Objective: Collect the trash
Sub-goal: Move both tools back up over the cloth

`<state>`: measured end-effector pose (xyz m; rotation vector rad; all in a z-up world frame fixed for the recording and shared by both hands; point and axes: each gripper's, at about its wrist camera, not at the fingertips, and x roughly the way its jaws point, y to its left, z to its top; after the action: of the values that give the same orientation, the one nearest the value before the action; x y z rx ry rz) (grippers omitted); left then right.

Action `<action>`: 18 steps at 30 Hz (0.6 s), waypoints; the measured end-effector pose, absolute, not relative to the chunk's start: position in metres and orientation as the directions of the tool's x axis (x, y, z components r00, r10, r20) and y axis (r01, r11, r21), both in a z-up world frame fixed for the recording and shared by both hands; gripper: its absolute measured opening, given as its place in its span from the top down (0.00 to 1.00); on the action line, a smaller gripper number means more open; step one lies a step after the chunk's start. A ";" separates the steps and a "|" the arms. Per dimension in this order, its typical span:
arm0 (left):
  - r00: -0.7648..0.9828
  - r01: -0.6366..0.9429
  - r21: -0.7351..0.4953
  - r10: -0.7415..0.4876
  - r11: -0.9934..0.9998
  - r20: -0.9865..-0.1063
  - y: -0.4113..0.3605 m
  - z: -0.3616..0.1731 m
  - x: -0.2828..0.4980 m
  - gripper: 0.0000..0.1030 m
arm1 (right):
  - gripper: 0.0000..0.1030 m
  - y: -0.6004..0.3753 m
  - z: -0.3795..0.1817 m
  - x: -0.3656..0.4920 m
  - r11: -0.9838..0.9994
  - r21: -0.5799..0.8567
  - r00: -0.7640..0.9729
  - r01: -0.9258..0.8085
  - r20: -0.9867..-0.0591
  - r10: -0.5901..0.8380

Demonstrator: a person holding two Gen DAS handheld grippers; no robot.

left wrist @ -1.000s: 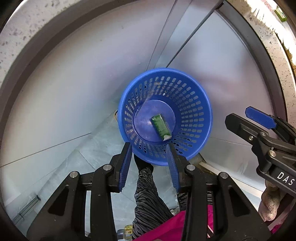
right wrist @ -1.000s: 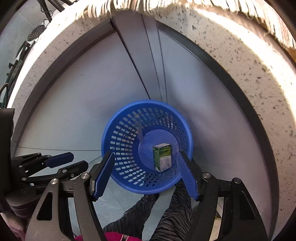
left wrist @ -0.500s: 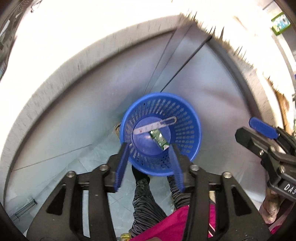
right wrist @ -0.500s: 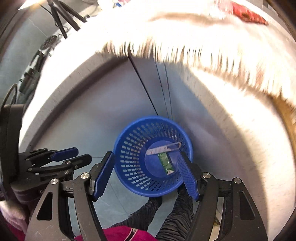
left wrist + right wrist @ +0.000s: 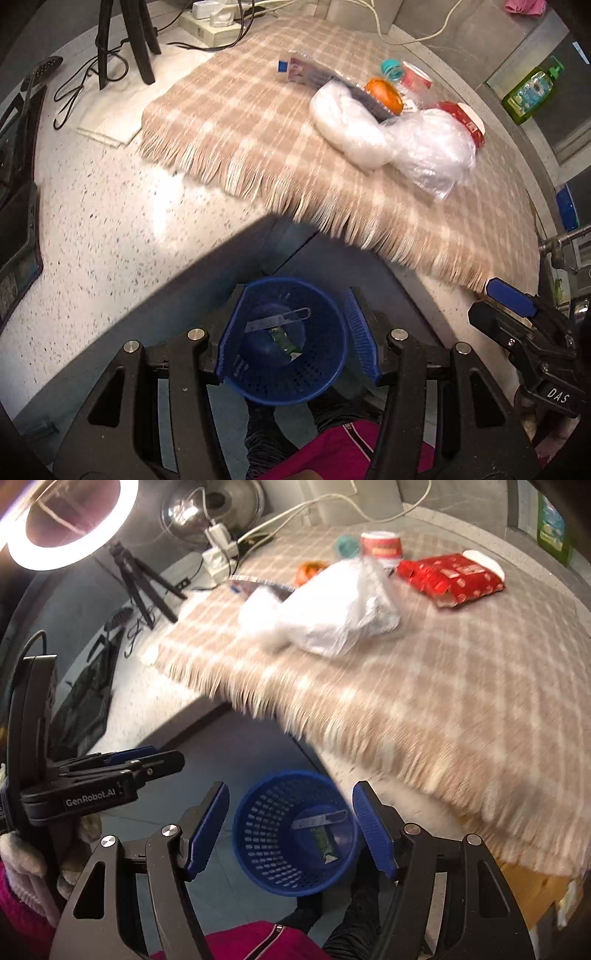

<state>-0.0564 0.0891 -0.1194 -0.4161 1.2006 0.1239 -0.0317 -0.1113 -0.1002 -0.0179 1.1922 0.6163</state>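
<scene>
1. Both my grippers are lifting away from the round blue perforated plastic basket (image 5: 284, 343); a second ago it filled both views, and now the worktop with its beige checked fringed cloth (image 5: 258, 122) is coming into sight.
2. Already lying in the basket are a small green carton (image 5: 325, 843) and a flat silvery strip (image 5: 321, 819), which was not there a second ago.
3. My left gripper (image 5: 295, 332) is hanging over the basket with its jaws spread wide and nothing between them.
4. My right gripper (image 5: 291, 827) is likewise gaping wide and carrying nothing.
5. Waiting on the cloth toward its far right corner are a crumpled white plastic bag (image 5: 343, 605), a red printed wrapper (image 5: 450, 578), a red-labelled white cup (image 5: 380, 546), an orange round lid (image 5: 384, 92) and a flat tube with a blue cap (image 5: 306, 74).
6. I am judging the job as only partly done, with most of the rubbish not yet collected.
</scene>
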 end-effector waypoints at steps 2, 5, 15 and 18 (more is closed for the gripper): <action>0.379 -0.306 -0.253 -0.126 0.918 -0.917 0.087 -0.114 -0.046 0.47 | 0.33 -0.119 -0.092 -0.020 0.844 0.308 0.248 -0.439 -0.861 0.443; 0.395 -0.313 -0.265 -0.129 0.912 -0.909 0.084 -0.108 -0.031 0.41 | 0.33 -0.130 -0.082 -0.003 0.858 0.312 0.284 -0.408 -0.850 0.444; 0.426 -0.351 -0.292 -0.126 0.890 -0.896 0.076 -0.100 0.019 0.40 | 0.31 -0.155 -0.051 0.069 0.884 0.270 0.399 -0.381 -0.815 0.421; 0.423 -0.376 -0.307 -0.133 0.874 -0.897 0.081 -0.101 0.030 0.40 | 0.31 -0.156 -0.046 0.089 0.881 0.261 0.415 -0.395 -0.805 0.424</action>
<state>0.0298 0.0807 -0.1014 -0.5117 1.1376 0.1609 0.0888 -0.1557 -0.0464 0.0320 1.0204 0.5143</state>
